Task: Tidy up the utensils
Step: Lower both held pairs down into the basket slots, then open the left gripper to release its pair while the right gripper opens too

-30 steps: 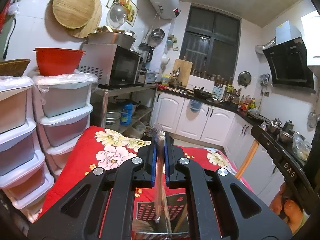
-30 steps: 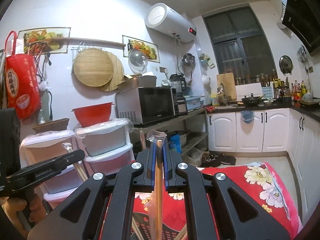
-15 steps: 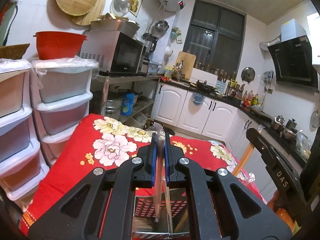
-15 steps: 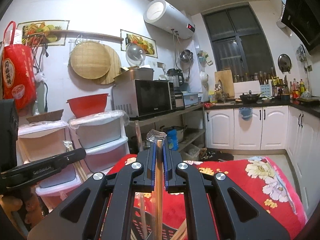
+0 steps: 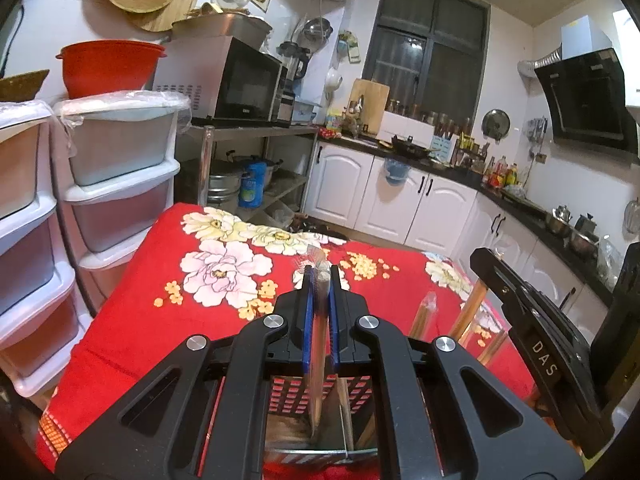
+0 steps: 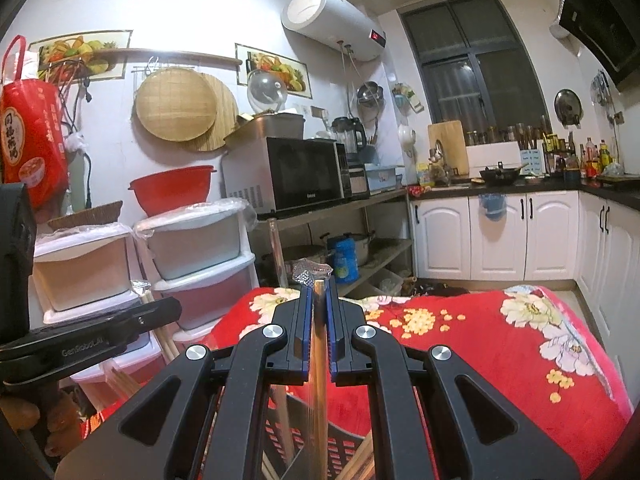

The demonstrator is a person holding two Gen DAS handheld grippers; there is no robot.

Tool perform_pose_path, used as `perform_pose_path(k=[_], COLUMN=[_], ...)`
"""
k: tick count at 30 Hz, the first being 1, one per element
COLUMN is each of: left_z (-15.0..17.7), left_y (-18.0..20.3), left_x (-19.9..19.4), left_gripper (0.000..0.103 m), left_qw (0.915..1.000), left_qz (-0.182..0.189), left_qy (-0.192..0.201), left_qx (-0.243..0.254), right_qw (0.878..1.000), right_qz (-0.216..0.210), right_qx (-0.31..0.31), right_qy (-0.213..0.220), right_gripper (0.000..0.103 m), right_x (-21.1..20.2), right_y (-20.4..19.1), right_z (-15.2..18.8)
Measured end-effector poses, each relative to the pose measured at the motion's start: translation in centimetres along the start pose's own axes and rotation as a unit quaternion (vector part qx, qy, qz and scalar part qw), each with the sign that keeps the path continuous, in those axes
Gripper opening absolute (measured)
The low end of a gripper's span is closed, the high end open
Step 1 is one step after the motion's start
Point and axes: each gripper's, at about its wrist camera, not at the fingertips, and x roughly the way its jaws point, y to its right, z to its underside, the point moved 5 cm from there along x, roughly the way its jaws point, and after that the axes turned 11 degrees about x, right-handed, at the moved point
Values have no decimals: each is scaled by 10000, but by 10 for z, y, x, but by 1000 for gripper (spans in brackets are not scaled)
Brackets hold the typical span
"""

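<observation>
My left gripper (image 5: 319, 276) is shut on a plastic-wrapped pair of chopsticks (image 5: 316, 360) whose lower end hangs inside a dark slotted utensil basket (image 5: 304, 394) on the red floral cloth (image 5: 224, 280). My right gripper (image 6: 319, 286) is shut on another wrapped pair of wooden chopsticks (image 6: 319, 392) above the same basket (image 6: 296, 424). Several more chopsticks stand in the basket (image 5: 424, 316). The right gripper's body shows at the right edge of the left wrist view (image 5: 536, 344); the left gripper's body shows at the left of the right wrist view (image 6: 88, 340).
White stacked plastic drawers (image 5: 120, 168) stand left of the table, with a red bowl (image 5: 108, 66) on top. A microwave (image 5: 248, 84) sits on a metal rack behind. White cabinets (image 5: 400, 200) and a counter line the far wall.
Both grippers have tilted and moved downward toward the table, so the basket and cloth fill more of the view. Both stay shut on their chopsticks.
</observation>
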Motion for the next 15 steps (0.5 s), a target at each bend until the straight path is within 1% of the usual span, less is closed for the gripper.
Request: perform_pose_path(k=[11, 15], left_z=[11, 14], left_y=[7, 8], left_x=[10, 10], left_gripper=[2, 2], left_qw=[9995, 9992], left_qz=[100, 121], left_qy=[-264, -341], left_qx=[152, 180], right_qw=[9998, 9990], right_qz=[-4, 41], right_qx=[60, 261], right_qy=[-202, -367], right_gripper=[7, 8], right_x=[2, 1], right_y=[2, 8], right_z=[12, 13])
